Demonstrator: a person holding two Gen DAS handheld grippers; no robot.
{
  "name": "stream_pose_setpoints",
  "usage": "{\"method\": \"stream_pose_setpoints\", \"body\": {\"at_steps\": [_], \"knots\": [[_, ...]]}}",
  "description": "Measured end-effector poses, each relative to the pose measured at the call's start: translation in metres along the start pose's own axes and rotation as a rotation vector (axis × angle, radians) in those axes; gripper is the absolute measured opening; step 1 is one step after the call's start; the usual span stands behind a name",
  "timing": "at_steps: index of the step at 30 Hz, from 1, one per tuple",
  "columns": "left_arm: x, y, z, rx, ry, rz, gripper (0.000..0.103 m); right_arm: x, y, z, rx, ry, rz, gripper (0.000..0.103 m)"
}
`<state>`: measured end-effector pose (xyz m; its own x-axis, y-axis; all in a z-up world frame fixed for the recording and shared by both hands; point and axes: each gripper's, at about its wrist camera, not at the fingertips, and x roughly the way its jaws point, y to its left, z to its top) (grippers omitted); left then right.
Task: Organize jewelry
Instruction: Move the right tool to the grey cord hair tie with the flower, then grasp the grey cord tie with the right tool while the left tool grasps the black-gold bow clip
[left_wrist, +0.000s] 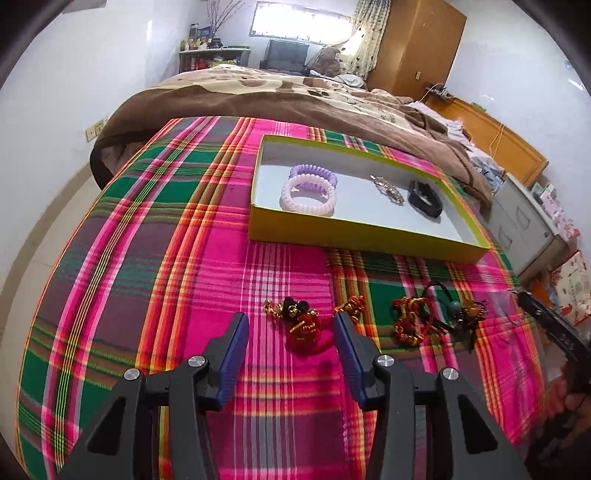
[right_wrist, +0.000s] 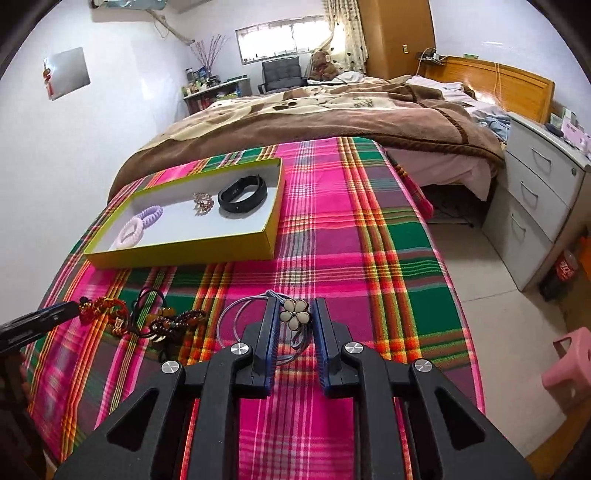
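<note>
Jaws: left gripper open | red-gold ornament between | tray beyond

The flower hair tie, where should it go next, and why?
Probably lift it over to the yellow box. The right hand-held gripper looks closed on the flower hair tie, and the box already holds coil hair ties and a black band.

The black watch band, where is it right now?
In the right wrist view, the black watch band lies at the right end of the yellow box, beside the sparkly brooch.
</note>
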<state>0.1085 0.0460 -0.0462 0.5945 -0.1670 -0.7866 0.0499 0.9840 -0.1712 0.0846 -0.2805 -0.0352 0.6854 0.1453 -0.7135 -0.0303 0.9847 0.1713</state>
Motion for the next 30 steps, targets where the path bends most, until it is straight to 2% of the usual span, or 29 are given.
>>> {"method": "stream_pose_setpoints", "body": {"at_steps": [6, 11, 14, 16, 20, 21, 22, 30], "knots": [[0.013, -0.002, 0.005, 0.009, 0.023, 0.052, 0.047, -0.003, 0.002, 0.0, -0.003, -0.007, 0.008, 0.018], [0.015, -0.002, 0.006, 0.014, 0.023, 0.051, 0.046, -0.002, 0.005, -0.002, -0.01, -0.006, 0.016, 0.018], [0.015, -0.003, 0.006, 0.018, 0.024, 0.039, 0.037, -0.002, 0.006, -0.002, -0.012, -0.003, 0.02, 0.018], [0.015, -0.005, 0.006, 0.023, 0.022, 0.027, 0.026, -0.002, 0.007, -0.002, -0.013, -0.002, 0.021, 0.018], [0.015, -0.009, 0.006, 0.036, 0.021, 0.028, 0.025, -0.002, 0.007, -0.003, -0.014, -0.001, 0.02, 0.018], [0.014, -0.009, 0.006, 0.033, 0.019, 0.025, 0.019, -0.002, 0.007, -0.003, -0.015, 0.0, 0.019, 0.018], [0.013, -0.008, 0.006, 0.03, 0.011, 0.015, 0.018, -0.002, 0.007, -0.003, -0.014, 0.001, 0.019, 0.018], [0.007, -0.006, 0.006, 0.037, -0.007, 0.017, 0.017, -0.003, 0.01, -0.005, -0.018, 0.0, 0.021, 0.018]]}}
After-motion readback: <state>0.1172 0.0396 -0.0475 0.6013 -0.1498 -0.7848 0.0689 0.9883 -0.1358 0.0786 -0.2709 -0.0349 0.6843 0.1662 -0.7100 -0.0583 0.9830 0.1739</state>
